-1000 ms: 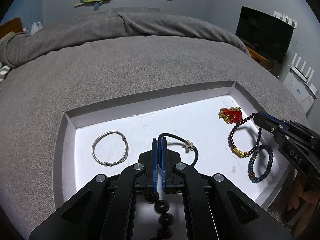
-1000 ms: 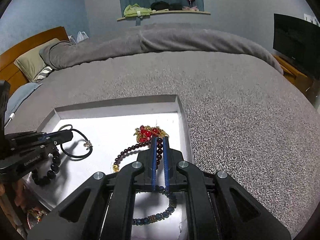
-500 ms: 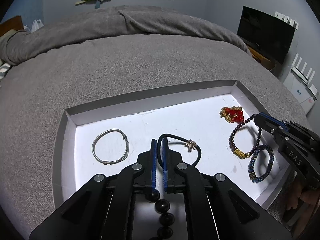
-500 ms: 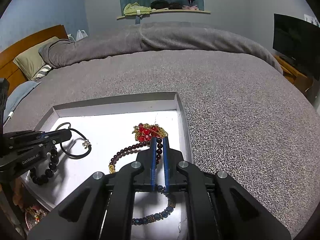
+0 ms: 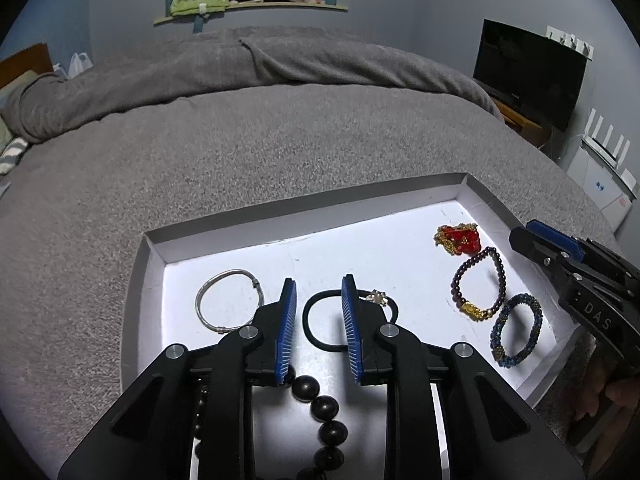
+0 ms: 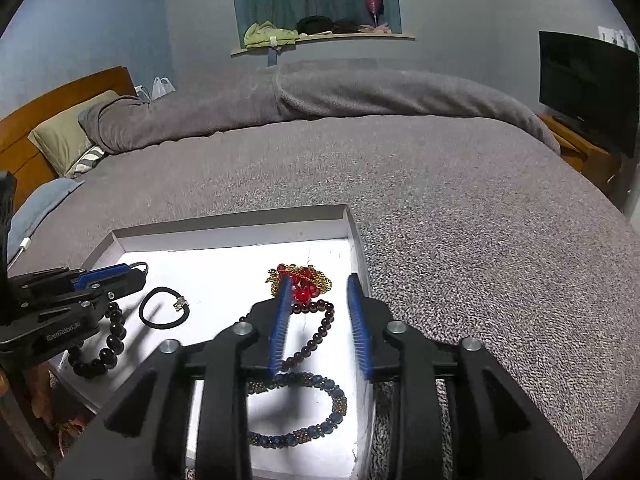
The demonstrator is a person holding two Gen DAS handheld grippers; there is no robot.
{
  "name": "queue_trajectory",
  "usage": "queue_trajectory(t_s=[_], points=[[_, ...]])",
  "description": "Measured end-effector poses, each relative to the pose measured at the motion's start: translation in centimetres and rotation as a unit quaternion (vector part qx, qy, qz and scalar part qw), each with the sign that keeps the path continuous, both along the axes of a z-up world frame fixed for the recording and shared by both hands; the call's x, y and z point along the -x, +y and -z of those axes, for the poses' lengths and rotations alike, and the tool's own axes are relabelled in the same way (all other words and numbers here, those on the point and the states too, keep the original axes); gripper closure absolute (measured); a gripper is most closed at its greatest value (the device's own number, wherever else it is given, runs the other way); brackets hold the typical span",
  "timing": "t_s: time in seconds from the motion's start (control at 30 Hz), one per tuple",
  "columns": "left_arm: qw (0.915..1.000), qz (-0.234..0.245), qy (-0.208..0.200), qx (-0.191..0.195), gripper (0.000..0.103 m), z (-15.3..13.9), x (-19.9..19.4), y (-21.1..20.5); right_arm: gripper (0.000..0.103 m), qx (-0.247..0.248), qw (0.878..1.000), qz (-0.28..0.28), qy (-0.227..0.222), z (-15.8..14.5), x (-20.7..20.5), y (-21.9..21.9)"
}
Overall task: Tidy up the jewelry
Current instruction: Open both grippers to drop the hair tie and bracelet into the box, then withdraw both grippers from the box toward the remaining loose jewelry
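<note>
White shallow cardboard tray [image 5: 496, 210] w/ grey walls sits on the grey fuzzy bed blanket [image 5: 280, 140], and all the jewelry lies on its floor. My left gripper [image 5: 319, 308] hangs low over the near-left part of the tray, blue-padded fingers [image 5: 289, 312] spread apart, gripping nothing. Btwn them I see the black elastic cord bracelet w/ small silver charm [image 5: 348, 316] lying flat; the right finger covers part of its loop. Just under the gripper, a chunky black round-bead bracelet [image 5: 324, 408] runs toward the cam. Left of that, thin silver bangle [image 5: 229, 300], apart from the rest.

My right gripper [image 6: 320, 312] is over the tray's right side, jaws likewise released, empty. Dark purple bead bracelet w/ gold charm [image 5: 478, 282] lies below and btwn its fingers in the right wrist view. Red-and-gold chain cluster [image 5: 458, 238] sits just beyond it, nearer the far wall, touching or almost – can't tell. Blue-and-gold beaded rope bracelet [image 6: 296, 412] is closest to the near edge, just beside the purple one.

Black TV screen [image 5: 528, 68] stands off to the right of the bed.
</note>
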State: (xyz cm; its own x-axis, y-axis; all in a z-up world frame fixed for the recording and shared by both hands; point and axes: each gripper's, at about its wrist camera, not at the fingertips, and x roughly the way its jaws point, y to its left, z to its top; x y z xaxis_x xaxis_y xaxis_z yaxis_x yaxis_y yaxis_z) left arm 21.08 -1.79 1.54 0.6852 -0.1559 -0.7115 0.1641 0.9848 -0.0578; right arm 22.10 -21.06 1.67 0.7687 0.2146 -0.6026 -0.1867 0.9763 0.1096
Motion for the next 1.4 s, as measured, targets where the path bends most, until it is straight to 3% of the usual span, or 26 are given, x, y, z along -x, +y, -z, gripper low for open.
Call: queue_trajectory(t_s=[0.13, 0.2, 0.33, 0.4, 0.53, 0.7, 0.87, 1.4], points=[[0.9999, -0.007, -0.008, -0.008, 0.061, -0.2, 0.6, 0.0, 0.060, -0.009, 1.000, 0.002, -0.002, -0.1, 0.2, -0.2], [0.9998, -0.012, -0.013, -0.011, 0.057, -0.4, 0.8, 0.1, 0.047, -0.009, 1.000, 0.008, -0.008, -0.4, 0.5, -0.2], [0.9991, -0.023, -0.031, -0.019, 0.044, -1.2, 1.7, 0.3, 0.046, -0.018, 1.000, 0.009, -0.022, -1.0, 1.3, -0.5], [0.9981, -0.031, -0.044, -0.029, 0.042, -1.6, 2.3, 0.3, 0.037, -0.018, 0.999, 0.011, -0.028, -1.2, 1.7, -0.6], [0.9956, -0.047, -0.070, -0.042, 0.026, -2.2, 3.5, 0.3, 0.021, -0.024, 0.999, 0.019, -0.036, -1.3, 2.8, -1.2], [0.9935, -0.062, -0.081, -0.050, 0.023, -2.6, 4.7, 0.6, 0.005, -0.039, 0.998, 0.017, -0.043, -1.6, 3.9, -1.5], [0.9905, -0.087, -0.094, -0.051, 0.015, -3.1, 5.8, 1.7, 0.006, -0.052, 0.997, 0.020, -0.053, -1.8, 5.1, -2.1], [0.9888, -0.097, -0.110, -0.026, 0.011, -3.7, 10.7, 4.2, 0.005, -0.067, 0.995, 0.036, -0.069, -1.8, 8.6, -2.8]])
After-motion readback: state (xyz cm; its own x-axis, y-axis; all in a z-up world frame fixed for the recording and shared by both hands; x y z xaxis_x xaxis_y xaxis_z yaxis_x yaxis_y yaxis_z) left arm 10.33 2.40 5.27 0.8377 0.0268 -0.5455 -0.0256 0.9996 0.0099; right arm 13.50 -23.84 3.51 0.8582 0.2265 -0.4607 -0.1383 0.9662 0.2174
